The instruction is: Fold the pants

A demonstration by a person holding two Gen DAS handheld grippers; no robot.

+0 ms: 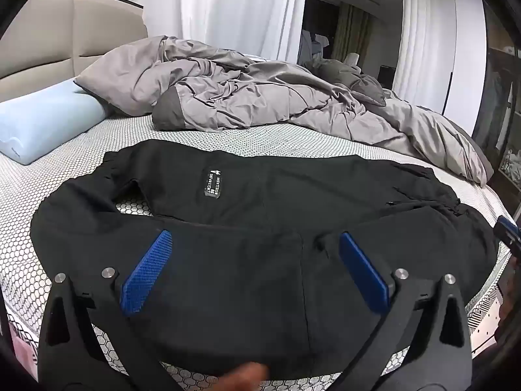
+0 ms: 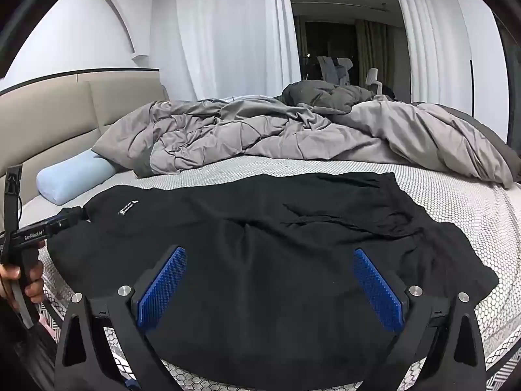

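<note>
black pants (image 1: pixel 260 234), one item, lying spread flat on the bed (image 1: pixel 81 169) over a white hexagon-patterned mattress cover, folded over on themselves so that one layer is lying across the other; a small white-lettered label (image 1: pixel 213 184) is showing on the far layer, toward the left in both views. left tongs (image 1: pixel 257 270) are hovering over the near part of the pants, jaws standing wide, blue ribbed pads (image 1: pixel 146 273) flanking bare black cloth with nothing pinched between them; whether the tips are touching the fabric cannot be told. right tongs (image 2: pixel 270 283) are likewise hanging over the near edge of the pants, jaws wide, pads (image 2: pixel 162 286) apart on either side of the cloth, gripping nothing. in the right wrist view the left tongs are appearing at the far left edge, held by a hand (image 2: pixel 19 280), beside the left end of the pants. the pants are lying directly ahead of and beneath both tongs, reaching well beyond them to either side. behind the pants: a rumpled grey duvet (image 1: pixel 260 97) heaped across the far half of the bed; a pale blue pillow (image 1: pixel 45 123) at the left, near the beige headboard (image 1: pixel 49 39); white curtains (image 1: pixel 234 6) hanging at the back.
</note>
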